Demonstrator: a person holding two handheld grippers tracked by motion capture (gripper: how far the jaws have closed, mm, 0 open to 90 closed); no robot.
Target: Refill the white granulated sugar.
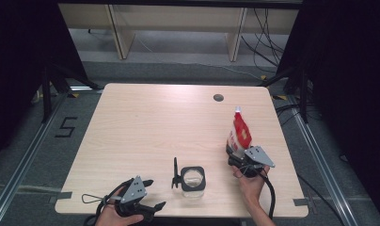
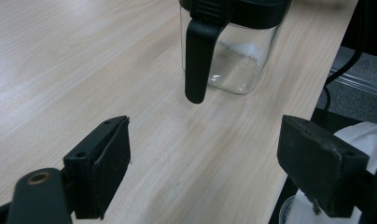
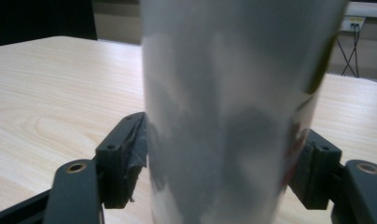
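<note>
Work in hand: the right gripper point(image 1: 241, 159) takes hold of the pouch point(image 1: 239, 132), a red-and-white bag with a spout on top.
Pouch place: it stands on the table point(image 1: 146, 122) near the right edge, just ahead of the right hand point(image 1: 250, 181).
Pouch axis: upright, spout up, leaning a little away from the person.
Right jaws: level, one on each side of the pouch's lower body; in the right gripper view the pouch point(image 3: 233, 107) sits between the pads point(image 3: 130, 154), which touch its sides. I judge this a grip on the pouch, at a wide opening.
Jar: a glass jar point(image 1: 193, 179) with a black lid frame and handle stands near the front edge, between the two hands, well left of the pouch.
Left gripper point(image 1: 150, 195): jaws wide, nothing between them, pointing towards the jar point(image 2: 233, 51), short of its handle point(image 2: 198, 60).
Nearer hand: right for the pouch, left for the jar.
Key relation: the jar lies left of the pouch, so the pouch must travel left and tip spout-first over the jar's mouth.
</note>
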